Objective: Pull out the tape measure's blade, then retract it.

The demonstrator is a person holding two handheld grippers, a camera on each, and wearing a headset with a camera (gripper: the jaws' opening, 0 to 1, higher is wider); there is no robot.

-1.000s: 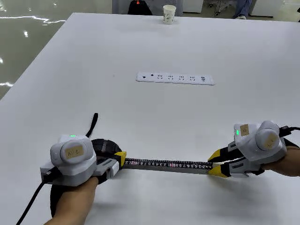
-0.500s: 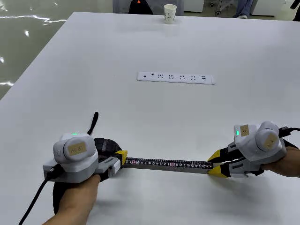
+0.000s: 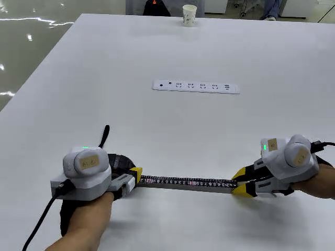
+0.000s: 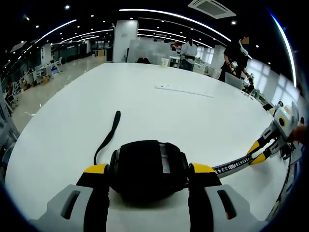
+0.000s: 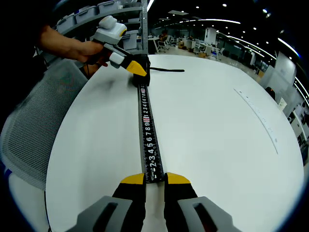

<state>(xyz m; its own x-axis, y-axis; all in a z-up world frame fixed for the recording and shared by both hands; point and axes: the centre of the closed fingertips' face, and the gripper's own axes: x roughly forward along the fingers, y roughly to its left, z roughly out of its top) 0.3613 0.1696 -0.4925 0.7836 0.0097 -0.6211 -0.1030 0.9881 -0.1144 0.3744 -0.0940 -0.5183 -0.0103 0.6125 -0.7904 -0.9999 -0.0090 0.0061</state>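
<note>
The black tape measure case (image 4: 147, 169) sits on the white table, clamped between the yellow-tipped jaws of my left gripper (image 3: 131, 180). Its wrist strap (image 4: 107, 137) trails away across the table. The dark numbered blade (image 3: 186, 183) runs out flat from the case toward the right. My right gripper (image 3: 238, 184) is shut on the blade's end, seen up close at the blade tip (image 5: 153, 176) in the right gripper view. There the left gripper (image 5: 133, 65) and the case (image 5: 143, 71) show at the far end of the blade (image 5: 147, 130).
A white power strip (image 3: 196, 87) lies mid-table beyond the blade. A paper cup (image 3: 189, 14) stands near the far edge. A mesh chair back (image 5: 34, 130) is beside the table's near edge. People stand in the background of the left gripper view.
The left gripper and case have crept slightly to the right, and the right gripper has eased a little left; the exposed blade is marginally shorter.
</note>
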